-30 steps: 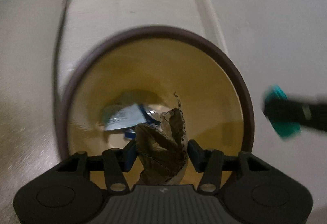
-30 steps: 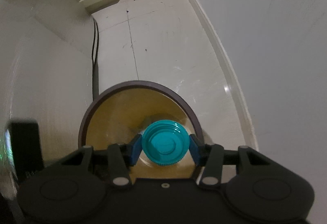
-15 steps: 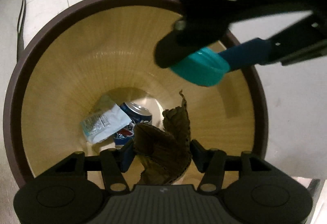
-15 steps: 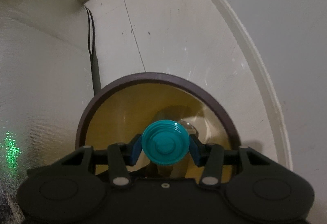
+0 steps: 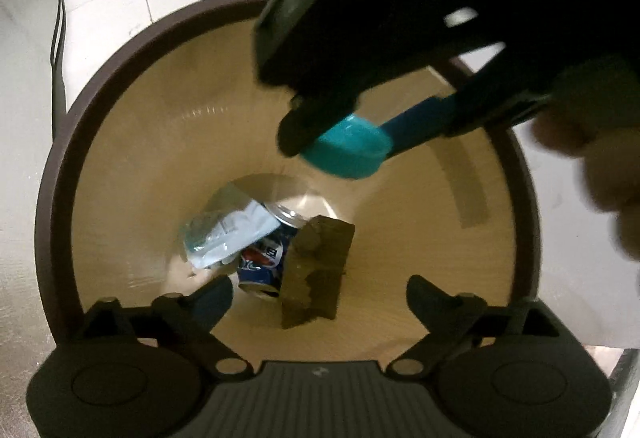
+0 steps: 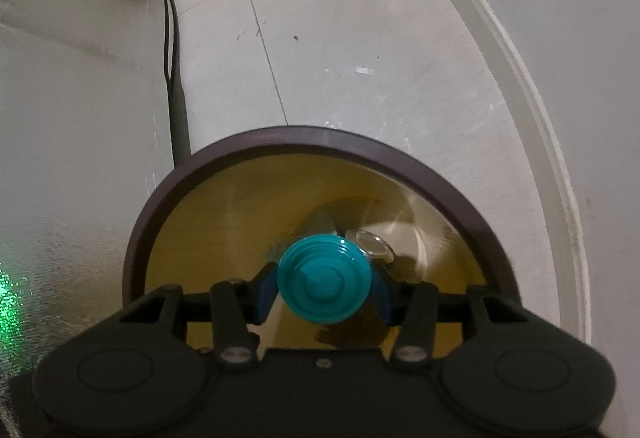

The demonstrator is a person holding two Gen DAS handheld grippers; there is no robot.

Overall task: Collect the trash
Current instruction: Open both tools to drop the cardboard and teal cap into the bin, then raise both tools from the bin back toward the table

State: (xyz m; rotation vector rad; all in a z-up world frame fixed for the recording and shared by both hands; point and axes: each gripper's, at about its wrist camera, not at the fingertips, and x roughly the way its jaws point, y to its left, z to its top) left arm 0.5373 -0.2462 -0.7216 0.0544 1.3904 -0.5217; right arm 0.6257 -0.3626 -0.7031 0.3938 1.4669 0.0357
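Observation:
A round bin with a dark brown rim (image 5: 56,174) and tan inside wall is below both grippers; it also shows in the right wrist view (image 6: 168,198). My left gripper (image 5: 320,298) is open over the bin. A brown crumpled cardboard piece (image 5: 316,270) is loose in the bin, beside a blue soda can (image 5: 264,258) and a pale blue wrapper (image 5: 224,234). My right gripper (image 6: 324,290) is shut on a teal bottle cap (image 6: 324,278) above the bin. The cap (image 5: 348,150) also shows in the left wrist view.
White tiled floor (image 6: 340,38) surrounds the bin. A white wall with baseboard (image 6: 532,86) runs on the right. Dark cables (image 6: 172,70) run down the left wall behind the bin. A silvery textured surface (image 6: 60,218) lies to the left.
My left gripper opened and the brown cardboard dropped into the bin. My right gripper, still holding the teal cap, moved further over the bin.

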